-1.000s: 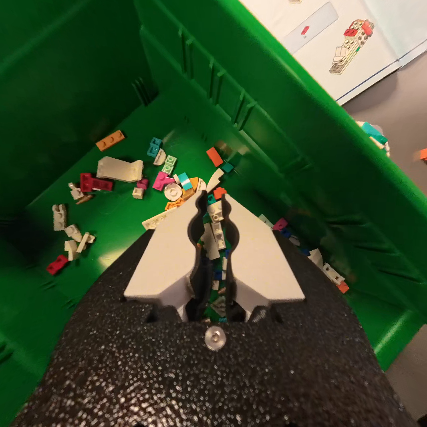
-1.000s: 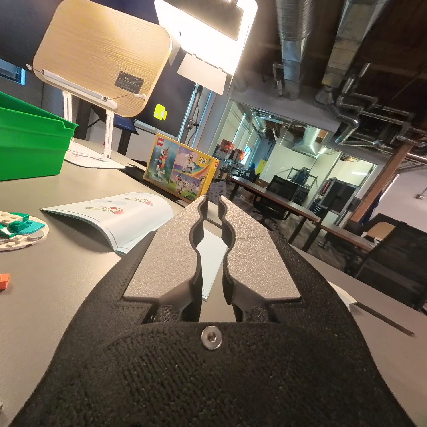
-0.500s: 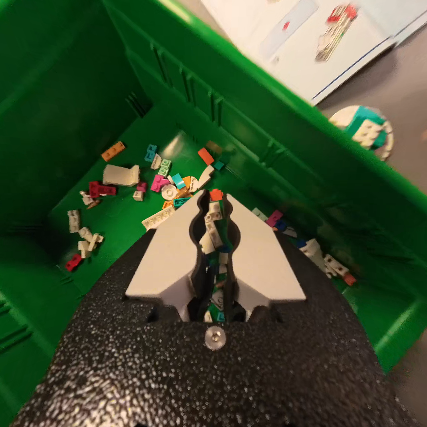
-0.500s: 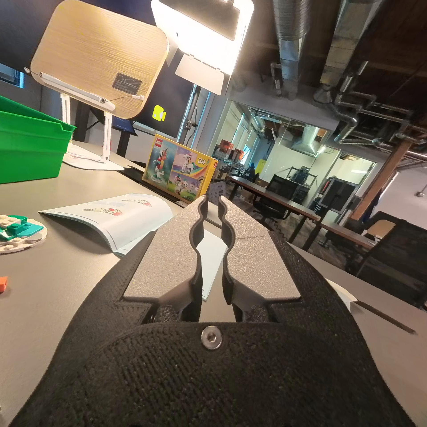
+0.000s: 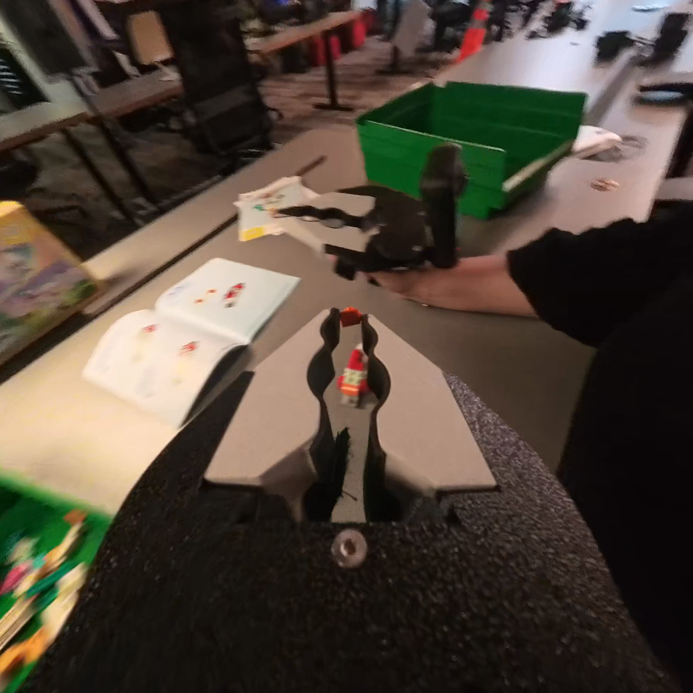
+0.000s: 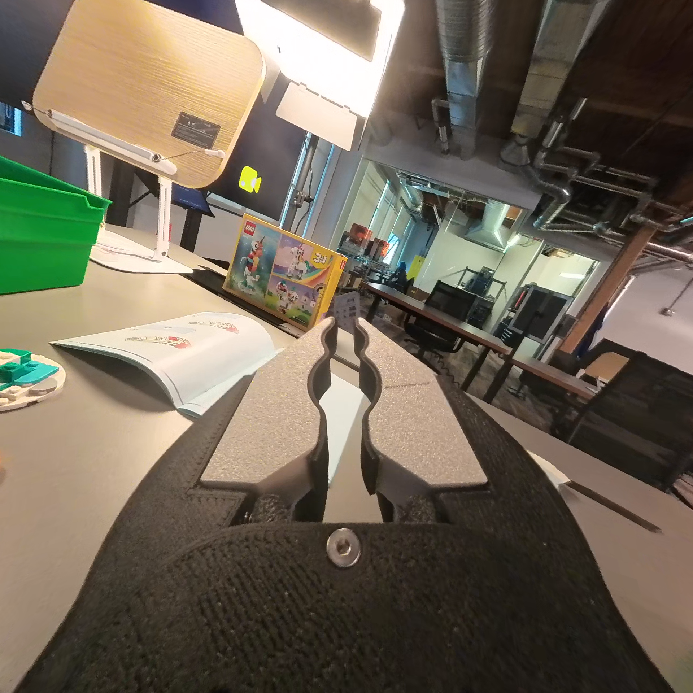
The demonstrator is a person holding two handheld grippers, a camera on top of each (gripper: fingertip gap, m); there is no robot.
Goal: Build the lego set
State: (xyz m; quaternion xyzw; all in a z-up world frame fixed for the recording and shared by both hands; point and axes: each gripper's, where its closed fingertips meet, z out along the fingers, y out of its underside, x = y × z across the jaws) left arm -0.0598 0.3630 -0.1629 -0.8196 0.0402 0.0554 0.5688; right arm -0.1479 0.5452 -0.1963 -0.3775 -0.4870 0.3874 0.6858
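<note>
My left gripper [image 5: 350, 318] is shut on a small red-orange brick [image 5: 350, 316] pinched at its tips, held above the grey table. Under it, seen between the fingers, a small red and white lego assembly [image 5: 352, 375] lies on the table. The view is motion-blurred. My right gripper [image 6: 345, 325] hovers low over the table with its jaws a little apart and nothing between them; it also shows in the left wrist view [image 5: 378, 240], held by a hand. A round white plate with teal bricks [image 6: 22, 378] sits at the left.
An open instruction booklet [image 5: 187, 337] [image 6: 180, 348] lies on the table. A green bin of loose bricks [image 5: 33, 555] is at the lower left, another green bin [image 5: 468, 123] farther back. A yellow lego box [image 6: 285, 273] and a wooden stand [image 6: 150, 90] stand behind. About 20 centimeters separates my left fingertips from my right.
My left gripper has come up out of the green bin and swung over the table, now gripping a small red-orange brick. The right gripper has hardly moved.
</note>
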